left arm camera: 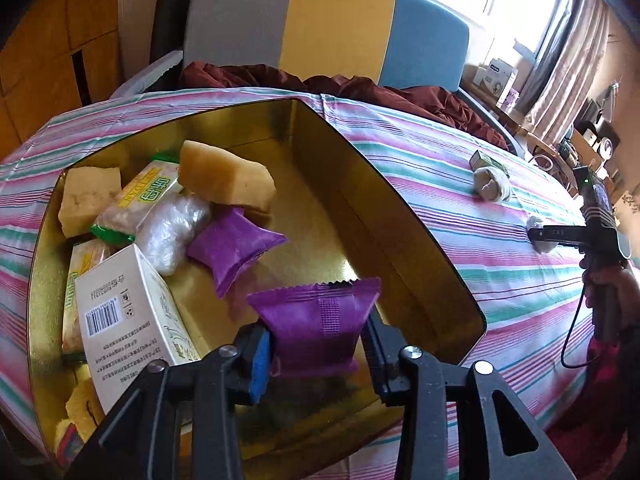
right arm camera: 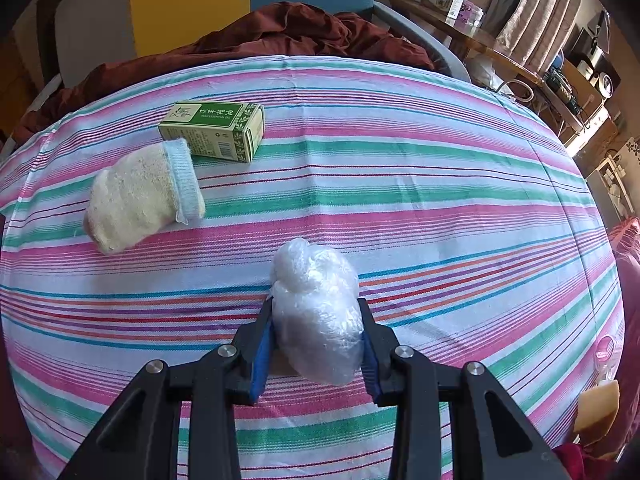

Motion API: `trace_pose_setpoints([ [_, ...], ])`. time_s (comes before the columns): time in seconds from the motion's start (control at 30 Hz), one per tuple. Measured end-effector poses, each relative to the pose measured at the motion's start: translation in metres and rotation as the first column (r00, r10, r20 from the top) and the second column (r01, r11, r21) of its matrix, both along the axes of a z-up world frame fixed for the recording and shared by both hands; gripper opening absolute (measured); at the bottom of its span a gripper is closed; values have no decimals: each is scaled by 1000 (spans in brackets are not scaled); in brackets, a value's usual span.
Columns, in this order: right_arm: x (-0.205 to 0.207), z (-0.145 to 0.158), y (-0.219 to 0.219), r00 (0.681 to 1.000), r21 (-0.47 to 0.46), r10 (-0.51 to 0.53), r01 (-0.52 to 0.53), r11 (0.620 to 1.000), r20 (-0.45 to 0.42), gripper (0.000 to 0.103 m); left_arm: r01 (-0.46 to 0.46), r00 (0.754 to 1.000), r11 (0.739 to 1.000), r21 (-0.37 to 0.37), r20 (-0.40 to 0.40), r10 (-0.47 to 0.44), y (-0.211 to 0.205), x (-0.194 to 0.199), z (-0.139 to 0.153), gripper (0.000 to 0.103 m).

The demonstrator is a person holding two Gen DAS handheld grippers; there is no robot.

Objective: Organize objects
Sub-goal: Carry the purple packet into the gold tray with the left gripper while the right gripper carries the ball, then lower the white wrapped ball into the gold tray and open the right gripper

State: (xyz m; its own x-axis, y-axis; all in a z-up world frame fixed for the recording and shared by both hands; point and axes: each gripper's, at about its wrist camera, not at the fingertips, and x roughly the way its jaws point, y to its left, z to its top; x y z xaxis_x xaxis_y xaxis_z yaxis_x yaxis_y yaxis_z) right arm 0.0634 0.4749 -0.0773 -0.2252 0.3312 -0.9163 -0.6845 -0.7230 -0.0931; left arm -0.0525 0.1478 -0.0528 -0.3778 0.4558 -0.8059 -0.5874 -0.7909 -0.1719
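Observation:
My left gripper is shut on a purple snack packet and holds it over the near part of the open gold tin. In the tin lie another purple packet, a white box, green-labelled packets, sponges and a plastic-wrapped bundle. My right gripper is shut on a clear plastic-wrapped bundle just above the striped tablecloth. The right gripper also shows in the left wrist view.
A rolled cream sock and a green box lie on the cloth to the far left of my right gripper. A dark red cloth is heaped on the sofa behind the table. A sponge sits at the right edge.

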Motion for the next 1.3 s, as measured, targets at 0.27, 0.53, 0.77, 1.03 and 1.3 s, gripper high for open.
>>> trace_pose_setpoints([
  [0.27, 0, 0, 0, 1000, 1, 1, -1, 1000, 0, 37, -35, 999, 999, 30, -2, 35, -9, 0, 2, 53],
  [0.53, 0, 0, -3, 1000, -1, 23, -23, 1000, 1, 36, -83, 989, 995, 51, -115, 89, -26, 12, 25, 58],
  [0.77, -6, 1, -32, 993, -27, 116, -116, 993, -13, 36, -136, 965, 989, 49, -220, 144, -45, 21, 48, 72],
  [1.03, -13, 1, -73, 966, -50, 259, -260, 964, -21, 36, -189, 955, 981, 44, -225, 194, -65, 25, 48, 79],
  [1.3, -14, 4, -110, 947, -79, 318, -320, 944, -39, 36, -214, 948, 975, 57, -230, 221, -72, 30, 49, 87],
])
